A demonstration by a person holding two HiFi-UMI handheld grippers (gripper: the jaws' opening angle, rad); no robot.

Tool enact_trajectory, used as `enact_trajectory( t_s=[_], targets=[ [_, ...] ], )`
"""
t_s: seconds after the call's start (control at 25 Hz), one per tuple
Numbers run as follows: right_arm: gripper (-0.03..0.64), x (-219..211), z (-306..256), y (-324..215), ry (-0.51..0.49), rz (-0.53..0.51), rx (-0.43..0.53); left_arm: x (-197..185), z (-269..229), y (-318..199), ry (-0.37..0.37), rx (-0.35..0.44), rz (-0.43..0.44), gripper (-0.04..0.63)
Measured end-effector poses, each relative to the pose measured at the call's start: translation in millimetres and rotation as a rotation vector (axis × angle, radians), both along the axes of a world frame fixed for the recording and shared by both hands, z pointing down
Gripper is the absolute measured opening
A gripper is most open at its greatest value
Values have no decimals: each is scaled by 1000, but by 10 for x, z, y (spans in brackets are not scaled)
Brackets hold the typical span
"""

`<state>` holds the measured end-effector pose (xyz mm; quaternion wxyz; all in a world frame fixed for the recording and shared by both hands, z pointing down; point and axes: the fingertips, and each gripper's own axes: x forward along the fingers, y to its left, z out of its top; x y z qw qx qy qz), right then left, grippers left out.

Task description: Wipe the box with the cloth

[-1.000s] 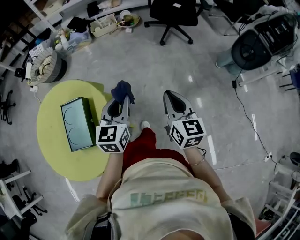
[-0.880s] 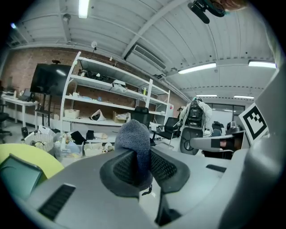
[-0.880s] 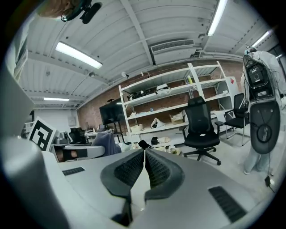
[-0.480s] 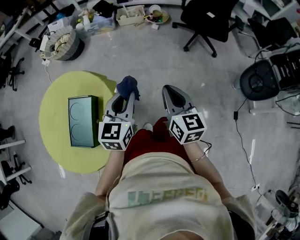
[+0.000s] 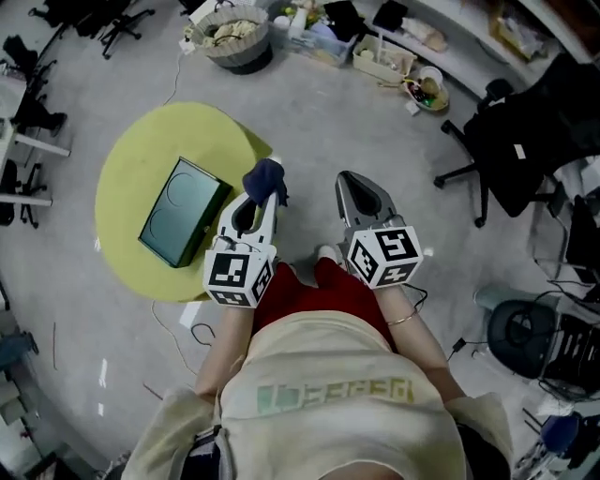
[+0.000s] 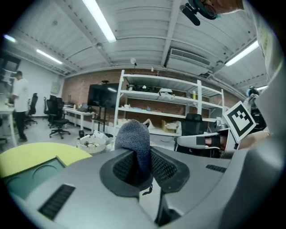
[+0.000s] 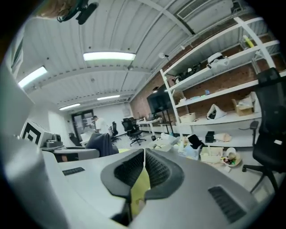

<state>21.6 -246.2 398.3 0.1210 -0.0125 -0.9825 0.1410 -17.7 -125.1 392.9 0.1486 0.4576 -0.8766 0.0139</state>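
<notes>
Cloth (image 5: 265,176) being pinched by left tongs (image 5: 257,206), right tongs (image 5: 362,195) being held together, empty, box (image 5: 183,212) being carried on bench (image 5: 131,164).

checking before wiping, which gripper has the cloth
The left gripper, jaws shut on the dark blue cloth; the right gripper's jaws are shut on nothing.

One green box (image 5: 183,211), one dark blue cloth (image 5: 264,176), one round yellow table (image 5: 131,150). Two grippers: left gripper (image 5: 266,199), right gripper (image 5: 350,182). One round basket (image 5: 231,25).
</notes>
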Motion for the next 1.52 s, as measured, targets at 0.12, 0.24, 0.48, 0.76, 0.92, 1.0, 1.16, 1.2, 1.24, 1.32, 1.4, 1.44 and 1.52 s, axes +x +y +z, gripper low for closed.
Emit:
enact_trajectory(
  t_s=[0.12, 0.24, 0.48, 0.76, 0.92, 1.0, 1.16, 1.2, 1.24, 1.32, 1.4, 1.44, 1.52],
  targets=[
    [38, -322, 59, 102, -4, -162, -7, -128, 84, 145, 12, 3, -149, 65],
    [38, -594, 91, 256, -10, -281, -9, -240, 129, 338, 12, -1, -273, 66],
    [38, -1034, -99, 995, -33, -549, -17, -308, -47, 1172, 2, -5, -572, 66],
    [38, -1202, -67, 1854, -14, -767, 29, -304, -83, 2059, 10, 5, -806, 66],
    [38, -1250, -33, 2263, -5, -871, 64, -354, -65, 2453, 13, 6, -895, 66],
    [38, -1318, -34, 2468, -7, -909, 76, -398, -69, 2653, 13, 11, -933, 66],
    [38, -1460, 0, 2870, 7, -967, 84, -490, -41, 2999, 26, 19, -971, 66],
    [38, -1500, 6, 2954, 9, -975, 85, -531, -30, 3066, 30, 21, -973, 66],
    [38, -1541, 12, 3032, 11, -982, 86, -578, -20, 3129, 35, 22, -973, 66],
    [38, -1622, 22, 3171, 18, -990, 87, -682, -11, 3239, 44, 23, -969, 66],
    [38, -1710, 40, 3277, 25, -991, 90, -811, -11, 3315, 55, 23, -952, 66],
    [38, -1761, 56, 3318, 29, -989, 92, -891, -9, 3340, 60, 22, -938, 66],
    [38, -1868, 96, 3395, 41, -982, 96, -1079, -4, 3392, 65, 12, -900, 66]
  ],
)
